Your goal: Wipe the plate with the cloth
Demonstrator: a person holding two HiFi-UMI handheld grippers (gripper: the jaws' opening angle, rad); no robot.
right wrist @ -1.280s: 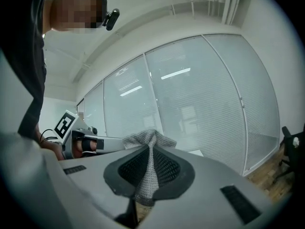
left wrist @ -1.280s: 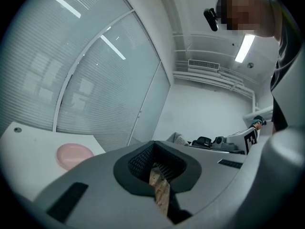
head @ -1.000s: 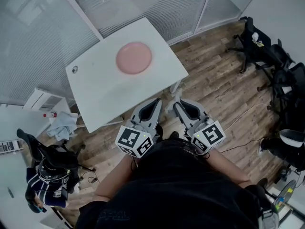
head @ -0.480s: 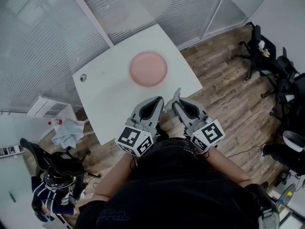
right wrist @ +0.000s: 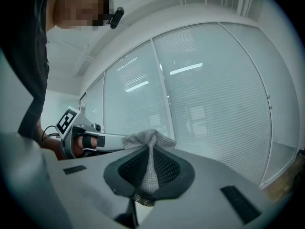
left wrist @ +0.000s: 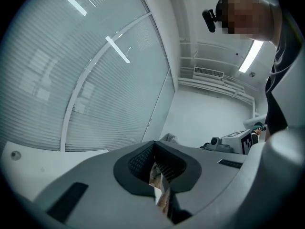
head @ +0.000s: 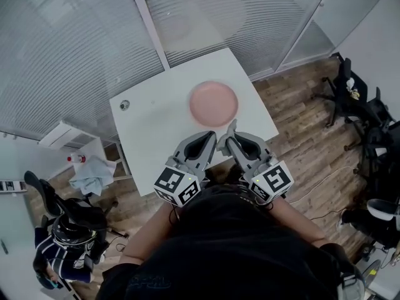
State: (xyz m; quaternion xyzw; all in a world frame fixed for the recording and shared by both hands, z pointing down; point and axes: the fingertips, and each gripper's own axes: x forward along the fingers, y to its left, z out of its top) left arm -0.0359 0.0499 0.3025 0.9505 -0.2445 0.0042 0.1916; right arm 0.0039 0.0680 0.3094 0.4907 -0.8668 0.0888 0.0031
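Pink plate (head: 214,103), wht table (head: 156,133), gry woven cloth (right wrist: 148,141), brn wood floor (head: 306,120).

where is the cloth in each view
Head view: cloth pokes up from the right gripper tips, below the pink plate.
Left gripper view: likely the small grey tip just above the left gripper, centre.
Right gripper view: centre, pinched in the gripper.
Shared landmark: the glass wall with blinds.

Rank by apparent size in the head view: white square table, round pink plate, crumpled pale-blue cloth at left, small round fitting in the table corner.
1. White square table.
2. Round pink plate and crumpled pale-blue cloth look about alike; the cloth sits lower, farther from the camera, so unranked.
3. Small round fitting.
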